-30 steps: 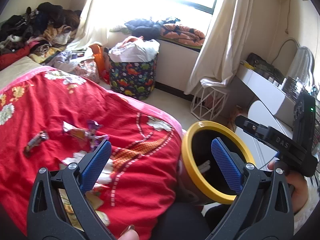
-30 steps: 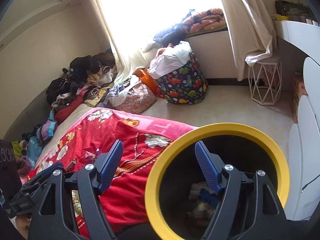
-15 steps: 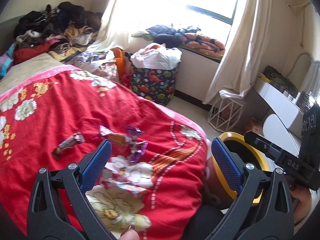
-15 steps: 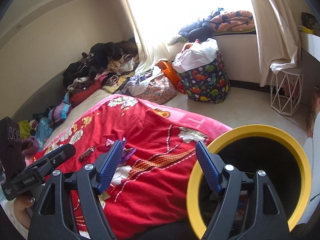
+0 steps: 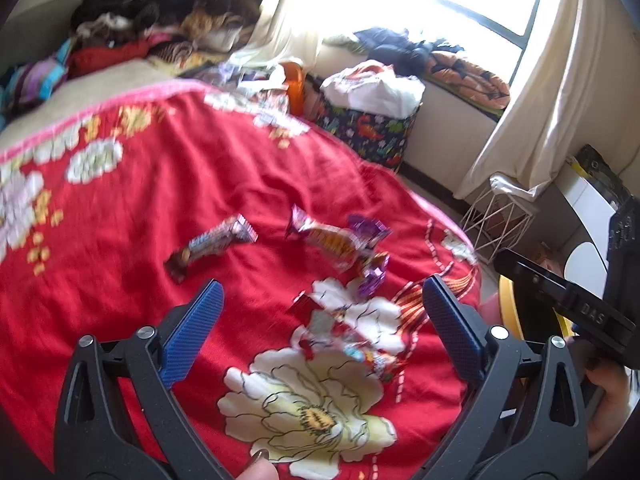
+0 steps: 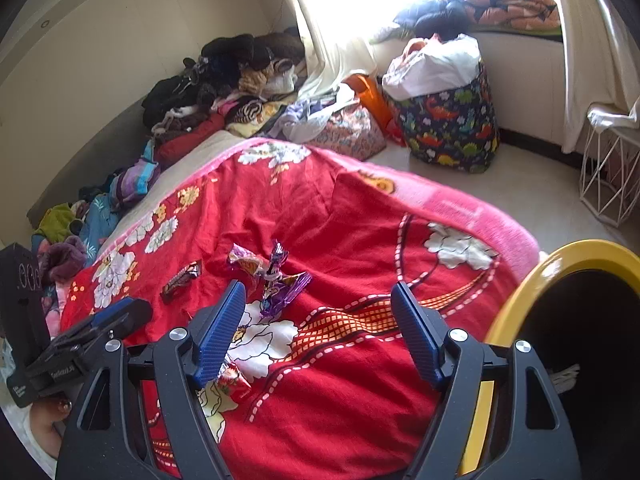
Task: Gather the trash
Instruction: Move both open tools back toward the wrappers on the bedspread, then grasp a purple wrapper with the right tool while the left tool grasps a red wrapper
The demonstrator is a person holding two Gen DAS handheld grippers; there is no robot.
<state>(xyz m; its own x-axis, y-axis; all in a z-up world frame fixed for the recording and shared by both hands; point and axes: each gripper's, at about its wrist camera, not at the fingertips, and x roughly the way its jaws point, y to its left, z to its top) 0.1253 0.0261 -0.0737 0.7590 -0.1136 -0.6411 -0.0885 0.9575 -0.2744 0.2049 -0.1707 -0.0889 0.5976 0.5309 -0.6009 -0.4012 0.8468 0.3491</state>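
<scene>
I find wrappers (image 5: 336, 240) scattered on the blanket (image 5: 160, 184), none held. My left gripper (image 5: 320, 316), jaws closing, frames them; right gripper (image 6: 316, 320) gapes empty beside the bin (image 6: 560, 256).

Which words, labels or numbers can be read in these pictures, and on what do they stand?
"DAS": on the black body of the right hand-held gripper.
Print on the body of the left hand-held gripper: too small to read.
Candy wrappers on the red blanket: print blurred, unreadable.
</scene>
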